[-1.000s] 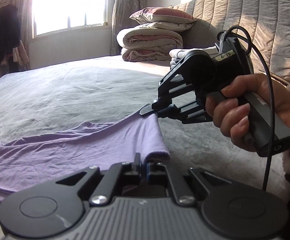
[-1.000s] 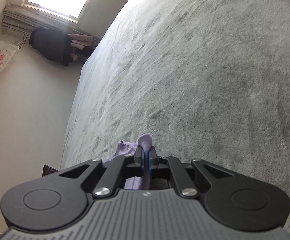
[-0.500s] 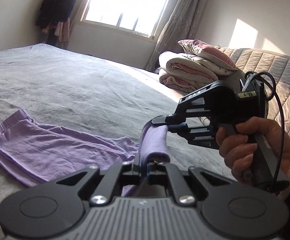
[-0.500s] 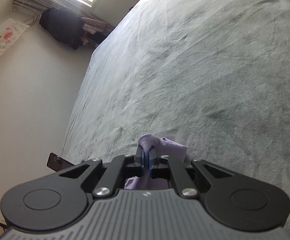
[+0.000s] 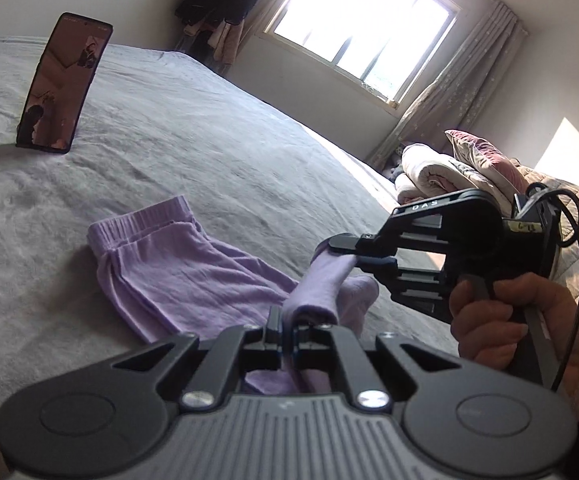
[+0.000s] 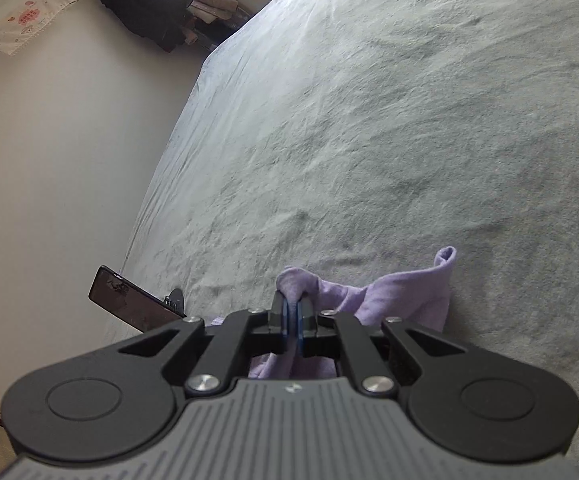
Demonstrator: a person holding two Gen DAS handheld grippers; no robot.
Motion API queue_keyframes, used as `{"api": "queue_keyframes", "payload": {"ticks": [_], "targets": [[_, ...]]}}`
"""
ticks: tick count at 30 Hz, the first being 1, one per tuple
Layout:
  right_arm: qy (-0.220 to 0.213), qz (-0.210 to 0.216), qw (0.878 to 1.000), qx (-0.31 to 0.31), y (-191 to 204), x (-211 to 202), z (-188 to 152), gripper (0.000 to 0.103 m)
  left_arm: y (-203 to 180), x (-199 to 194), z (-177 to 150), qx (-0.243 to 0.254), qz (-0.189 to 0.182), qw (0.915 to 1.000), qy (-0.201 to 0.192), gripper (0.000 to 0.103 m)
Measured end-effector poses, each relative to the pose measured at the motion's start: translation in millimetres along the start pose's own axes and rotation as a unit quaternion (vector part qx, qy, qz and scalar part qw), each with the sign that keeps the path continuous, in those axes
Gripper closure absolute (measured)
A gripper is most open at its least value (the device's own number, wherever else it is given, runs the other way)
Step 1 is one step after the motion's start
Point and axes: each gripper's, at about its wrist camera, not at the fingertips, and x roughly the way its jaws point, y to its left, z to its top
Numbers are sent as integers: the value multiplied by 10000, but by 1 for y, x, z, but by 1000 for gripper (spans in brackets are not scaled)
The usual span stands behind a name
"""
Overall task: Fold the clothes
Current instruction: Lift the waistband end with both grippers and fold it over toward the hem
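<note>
Claws swung left; lilac trousers [image 5: 193, 276] hem now over legs.

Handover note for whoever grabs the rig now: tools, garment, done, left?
Left tool: shut on one end of the light purple knit garment.
Right tool: shut on the same end beside it, held in a hand.
Garment: gripped end lifted off the grey bedspread; the elastic-waistband end lies flat toward the black smartphone propped upright.
Done: both grips secure, end raised.
Left: probably carry the lifted end over the waistband end, lay it flat, release, then fold further if needed.
</note>
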Motion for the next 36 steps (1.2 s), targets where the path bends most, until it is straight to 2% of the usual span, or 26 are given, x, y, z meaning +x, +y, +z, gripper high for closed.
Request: {"api": "queue_keyframes", "payload": {"ticks": [8, 19, 22, 24, 28, 32, 33, 36], "targets": [[274, -5, 9992, -275, 36, 51, -5, 97, 45, 1, 18, -495, 390, 9979, -134, 99], [537, 20, 9968, -584, 66, 90, -11, 96, 76, 2, 27, -888, 771, 9930, -92, 98], [482, 242, 9970, -549, 68, 90, -12, 88, 75, 1, 30, -797, 964, 9921, -113, 96], [375, 417, 9971, -513, 66, 83, -10, 87, 71, -4, 33, -687, 1112, 9912, -198, 94], [105, 541, 9972, -501, 59, 63, -1, 87, 60, -14, 45, -393, 1263, 9904, -403, 81], [-162, 291, 9970, -699, 46, 42, 5, 86, 46, -10, 62, 75, 1294, 9908, -391, 69], [-216, 193, 9965, -783, 42, 36, 6, 86, 44, -4, 68, 185, 1240, 9917, -268, 65], [-317, -218, 9934, -1077, 32, 25, 1, 86, 40, 21, 83, 511, 1116, 9924, 60, 64]]}}
